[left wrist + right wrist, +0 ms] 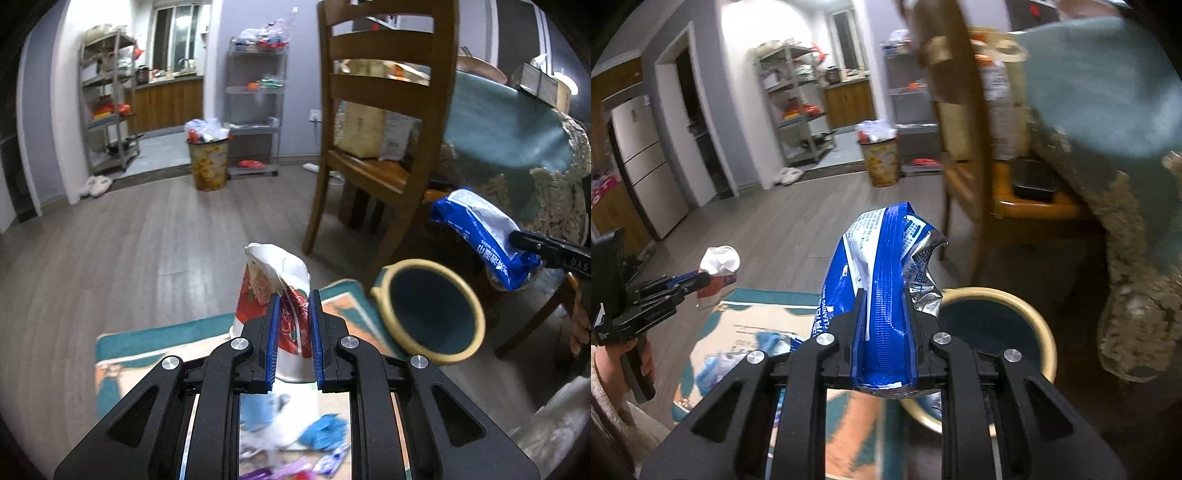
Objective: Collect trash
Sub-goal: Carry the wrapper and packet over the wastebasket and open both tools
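My left gripper (293, 297) is shut on a crushed paper cup (275, 275), white with red flowers, held above a patterned mat (147, 343). The same cup (718, 264) and left gripper (701, 277) show at the left of the right wrist view. My right gripper (884, 295) is shut on a blue and silver wipes wrapper (882, 254). In the left wrist view that wrapper (480, 236) hangs at the right. A small bin (432, 314) with a tan rim and dark blue inside stands on the floor just right of both grippers, and shows again as the bin (997, 325).
Blue scraps and wrappers (321, 435) lie on the mat below. A wooden chair (380, 122) and a table under a teal cloth (506, 125) stand close at the right. Far off, a full yellow trash can (208, 162) and shelves (255, 110) line the wall. A person's hand (639, 354) holds the left handle.
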